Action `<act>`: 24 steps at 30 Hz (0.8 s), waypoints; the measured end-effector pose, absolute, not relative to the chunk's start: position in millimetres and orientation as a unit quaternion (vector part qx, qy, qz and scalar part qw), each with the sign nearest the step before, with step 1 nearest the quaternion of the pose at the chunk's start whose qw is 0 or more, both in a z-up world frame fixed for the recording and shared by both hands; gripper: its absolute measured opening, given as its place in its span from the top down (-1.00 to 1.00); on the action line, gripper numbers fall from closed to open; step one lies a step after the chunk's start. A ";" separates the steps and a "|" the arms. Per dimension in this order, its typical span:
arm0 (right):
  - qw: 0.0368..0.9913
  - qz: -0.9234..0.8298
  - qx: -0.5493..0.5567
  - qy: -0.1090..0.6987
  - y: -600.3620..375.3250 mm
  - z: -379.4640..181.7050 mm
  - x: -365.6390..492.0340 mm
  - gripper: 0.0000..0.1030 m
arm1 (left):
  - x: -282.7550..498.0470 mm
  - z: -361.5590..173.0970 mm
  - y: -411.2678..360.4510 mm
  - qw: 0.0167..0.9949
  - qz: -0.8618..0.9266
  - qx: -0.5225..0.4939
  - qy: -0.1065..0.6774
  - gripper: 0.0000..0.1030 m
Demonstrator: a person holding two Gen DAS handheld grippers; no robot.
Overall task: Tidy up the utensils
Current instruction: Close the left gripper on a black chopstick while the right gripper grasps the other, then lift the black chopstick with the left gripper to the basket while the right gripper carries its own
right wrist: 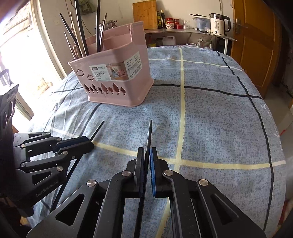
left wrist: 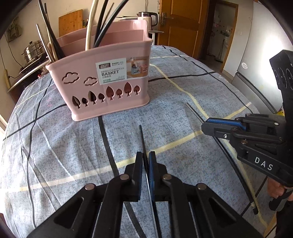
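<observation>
A pink divided chopstick basket [left wrist: 102, 80] stands on the blue checked cloth, with several chopsticks and utensils upright in its back compartments; it also shows in the right wrist view [right wrist: 117, 80]. My left gripper [left wrist: 146, 155] is shut on a black chopstick [left wrist: 142, 139] that points toward the basket. My right gripper [right wrist: 147, 152] is shut on another black chopstick [right wrist: 149, 135]. In the left wrist view the right gripper [left wrist: 205, 123] sits at the right with its chopstick [left wrist: 194, 111] sticking out. In the right wrist view the left gripper [right wrist: 89, 141] sits at the left with its chopstick [right wrist: 98, 130].
The table is covered by a blue cloth [right wrist: 210, 119] with black and cream lines. Behind it are a counter with a white kettle [right wrist: 218, 23], a bamboo cutting board [right wrist: 145, 13], bottles, a steel pot [left wrist: 33, 50] and a wooden door [left wrist: 178, 23].
</observation>
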State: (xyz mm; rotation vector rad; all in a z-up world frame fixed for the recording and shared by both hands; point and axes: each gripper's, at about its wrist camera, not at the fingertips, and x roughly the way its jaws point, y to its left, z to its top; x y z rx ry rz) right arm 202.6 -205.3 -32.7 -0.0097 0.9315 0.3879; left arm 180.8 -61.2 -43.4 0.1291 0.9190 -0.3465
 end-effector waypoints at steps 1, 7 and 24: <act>0.878 0.190 -0.001 0.439 -206.5 -27.7 200.4 0.89 | 179.4 -37.9 -59.6 0.882 -0.171 0.058 0.436 0.89; 0.895 0.207 0.014 0.394 -211.0 10.8 190.2 0.90 | 169.8 7.7 -47.8 0.897 -0.191 0.040 0.396 0.90; 0.937 0.216 0.029 0.271 -230.0 108.1 159.9 0.90 | 141.3 108.4 -3.6 0.940 -0.200 0.017 0.277 0.90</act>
